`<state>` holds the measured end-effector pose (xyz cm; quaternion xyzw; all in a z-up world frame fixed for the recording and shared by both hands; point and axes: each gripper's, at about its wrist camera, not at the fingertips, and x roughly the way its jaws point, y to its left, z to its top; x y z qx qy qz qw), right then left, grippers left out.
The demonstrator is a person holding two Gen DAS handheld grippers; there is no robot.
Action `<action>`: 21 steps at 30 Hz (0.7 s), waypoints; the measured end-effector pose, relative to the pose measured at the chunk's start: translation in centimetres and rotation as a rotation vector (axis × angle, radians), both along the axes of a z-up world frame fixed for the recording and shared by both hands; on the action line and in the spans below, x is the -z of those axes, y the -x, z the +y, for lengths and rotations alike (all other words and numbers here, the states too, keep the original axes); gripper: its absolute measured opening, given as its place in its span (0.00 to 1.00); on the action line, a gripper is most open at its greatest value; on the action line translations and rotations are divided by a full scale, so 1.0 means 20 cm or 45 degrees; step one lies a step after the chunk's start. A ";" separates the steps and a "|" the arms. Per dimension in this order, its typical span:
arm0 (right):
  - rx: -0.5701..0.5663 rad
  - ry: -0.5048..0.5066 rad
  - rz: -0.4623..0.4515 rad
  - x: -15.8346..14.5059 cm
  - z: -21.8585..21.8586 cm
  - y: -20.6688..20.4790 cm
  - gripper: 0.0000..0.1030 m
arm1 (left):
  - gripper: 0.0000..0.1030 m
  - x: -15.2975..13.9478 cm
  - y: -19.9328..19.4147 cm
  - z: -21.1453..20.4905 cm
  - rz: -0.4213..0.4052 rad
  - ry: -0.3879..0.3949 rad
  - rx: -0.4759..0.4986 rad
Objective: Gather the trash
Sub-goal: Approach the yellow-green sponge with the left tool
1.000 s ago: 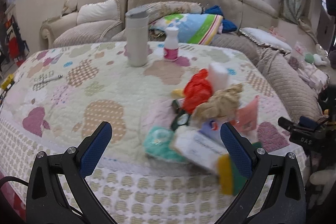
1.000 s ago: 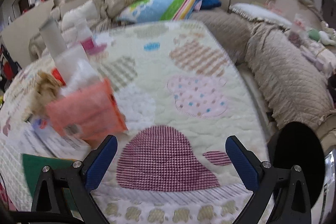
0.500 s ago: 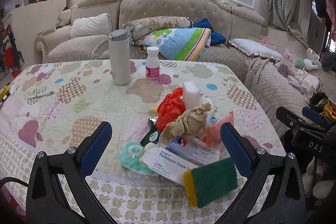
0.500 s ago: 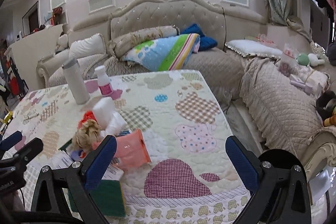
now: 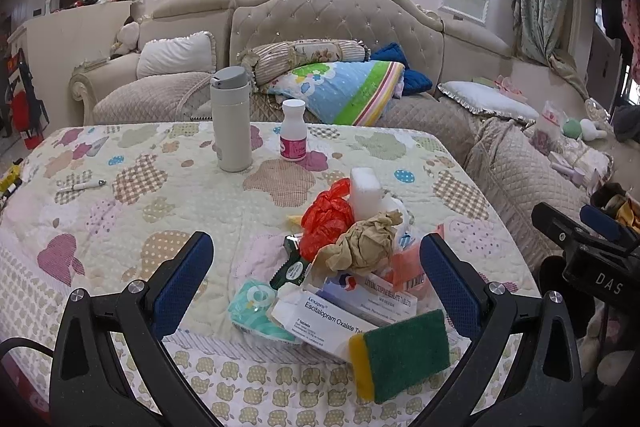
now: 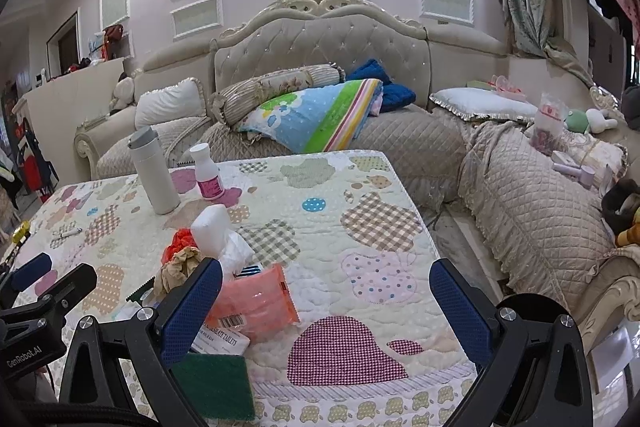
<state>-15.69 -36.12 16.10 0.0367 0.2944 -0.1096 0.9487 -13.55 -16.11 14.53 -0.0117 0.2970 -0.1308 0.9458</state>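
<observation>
A pile of trash lies near the table's front right corner: a red plastic bag, crumpled brown paper, a white foam block, medicine boxes, a teal tissue pack, a pink packet and a green-and-yellow sponge. My left gripper hangs open in front of the pile, holding nothing. My right gripper is open too, to the right of the pile, with the pink packet by its left finger.
A white flask, a small white bottle with a pink label and a pen stand or lie farther back on the quilted tabletop. Sofas with cushions wrap the back and right. A dark round bin sits low at the right.
Both grippers have pulled back and risen from close over the table. The views widened from near the pile to the whole table and sofa. Both stayed open.
</observation>
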 end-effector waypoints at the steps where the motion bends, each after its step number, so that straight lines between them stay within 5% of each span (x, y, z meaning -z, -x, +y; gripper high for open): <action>1: 0.002 -0.001 -0.002 0.00 0.00 0.00 1.00 | 1.00 0.00 0.00 0.00 0.000 0.000 0.000; 21: 0.007 0.001 0.006 -0.02 -0.03 -0.01 1.00 | 1.00 -0.01 -0.02 -0.02 0.000 0.007 0.006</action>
